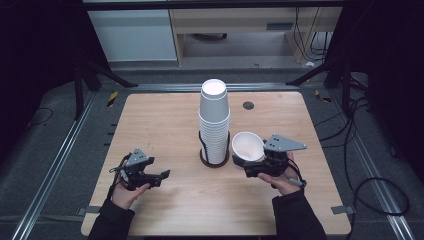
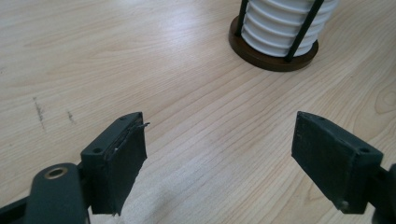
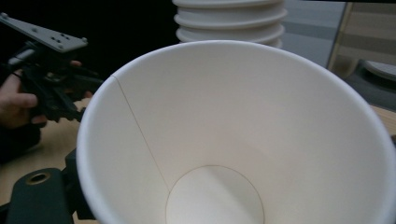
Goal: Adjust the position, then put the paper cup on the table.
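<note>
While right gripper [image 1: 250,167] clasps white cup [image 1: 247,145], left gripper [image 1: 162,177] fingers spread over wood table [image 1: 165,125].

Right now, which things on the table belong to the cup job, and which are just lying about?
In the job:
- single paper cup, held in the right claw
- cup stack in its round holder
- left claw, open, nothing between its jaws

Lying about:
- dark round disc set in the table
- floor cables

One loose paper cup [image 1: 247,146], one cup stack [image 1: 214,120], one holder [image 1: 215,161], two grippers [image 1: 150,176]
</note>
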`<state>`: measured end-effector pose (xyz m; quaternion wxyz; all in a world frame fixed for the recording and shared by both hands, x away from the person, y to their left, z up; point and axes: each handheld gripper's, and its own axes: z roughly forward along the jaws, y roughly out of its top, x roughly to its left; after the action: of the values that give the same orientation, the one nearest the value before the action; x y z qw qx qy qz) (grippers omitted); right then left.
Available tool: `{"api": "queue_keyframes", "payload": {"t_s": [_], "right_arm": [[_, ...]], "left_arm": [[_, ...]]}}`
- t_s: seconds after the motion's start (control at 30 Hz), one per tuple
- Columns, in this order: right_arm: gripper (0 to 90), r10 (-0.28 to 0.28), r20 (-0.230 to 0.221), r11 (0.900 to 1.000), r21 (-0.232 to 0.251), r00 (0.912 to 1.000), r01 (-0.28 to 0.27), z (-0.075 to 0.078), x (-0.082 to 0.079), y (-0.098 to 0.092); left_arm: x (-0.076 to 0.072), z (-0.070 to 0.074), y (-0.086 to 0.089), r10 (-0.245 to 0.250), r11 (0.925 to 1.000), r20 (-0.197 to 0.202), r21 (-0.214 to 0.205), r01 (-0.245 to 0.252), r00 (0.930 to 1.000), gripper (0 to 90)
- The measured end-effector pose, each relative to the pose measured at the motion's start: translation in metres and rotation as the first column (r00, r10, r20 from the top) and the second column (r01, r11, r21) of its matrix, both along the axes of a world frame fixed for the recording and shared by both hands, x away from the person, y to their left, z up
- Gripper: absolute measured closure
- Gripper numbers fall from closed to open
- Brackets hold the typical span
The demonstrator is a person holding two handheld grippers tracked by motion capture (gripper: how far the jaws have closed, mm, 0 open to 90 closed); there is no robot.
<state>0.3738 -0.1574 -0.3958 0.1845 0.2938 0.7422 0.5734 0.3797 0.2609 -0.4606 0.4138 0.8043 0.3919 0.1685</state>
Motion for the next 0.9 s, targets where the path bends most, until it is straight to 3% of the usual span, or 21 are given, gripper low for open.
{"api": "queue_keyframes", "payload": {"t_s": [0.13, 0.27, 0.57, 0.9], "right_arm": [[13.4, -0.073, -0.008, 0.9973, -0.011, 0.9973, 0.073, -0.003, 0.005, -0.017], [13.4, -0.151, -0.011, 0.9884, -0.013, 0.9884, 0.151, -0.004, 0.009, -0.035], [13.4, -0.304, -0.026, 0.9525, -0.024, 0.9523, 0.303, -0.01, 0.023, -0.064], [13.4, -0.385, -0.053, 0.9219, -0.066, 0.9212, 0.382, -0.025, 0.04, -0.082]], "left_arm": [[0.002, -0.001, 0.003, 0.021, 0.9998, -0.003, -0.007, -0.021, 0.9998, 17.4], [0.003, -0.002, 0.003, 0.027, 0.9996, -0.013, 0.007, -0.027, 0.9995, 17.4], [0.004, -0.002, 0.004, 0.029, 0.9995, -0.015, 0.007, -0.029, 0.9995, 17.2], [0.005, -0.003, 0.006, 0.042, 0.9991, -0.019, 0.003, -0.042, 0.9989, 16.9]]}}
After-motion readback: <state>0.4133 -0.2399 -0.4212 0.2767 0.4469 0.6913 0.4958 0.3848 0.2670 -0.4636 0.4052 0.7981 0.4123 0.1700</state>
